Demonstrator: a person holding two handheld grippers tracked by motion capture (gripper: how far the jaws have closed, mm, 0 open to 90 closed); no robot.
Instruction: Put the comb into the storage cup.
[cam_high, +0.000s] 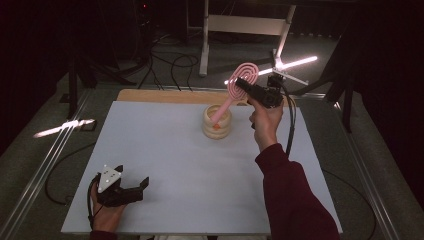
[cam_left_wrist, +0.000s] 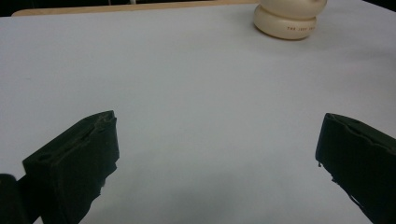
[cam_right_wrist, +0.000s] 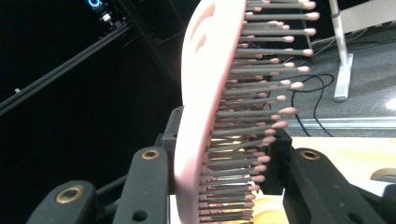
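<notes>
Right now your right gripper (cam_high: 246, 86) is clamped on the head of the pink hairbrush (cam_high: 243, 79), raised above the far side of the table (cam_high: 165, 150), at about one o'clock from the table's middle. In the right gripper view the brush head (cam_right_wrist: 205, 107) stands on edge between the two black jaws, its pink back toward the left one and its grey, pink-tipped bristles (cam_right_wrist: 261, 88) toward the right one. From the head the handle slants down toward seven o'clock, and its end sits inside the cream ribbed holder (cam_high: 217, 123), which stands on the table at about twelve o'clock from the centre. The brush is tilted, not upright.

Your left gripper (cam_high: 134, 189) rests at the near left corner of the table, around seven o'clock, well apart from the holder. Its jaws are spread wide with nothing between them; in the left gripper view you see bare grey table between them and the base of the holder (cam_left_wrist: 286, 22) far off at about one o'clock.
</notes>
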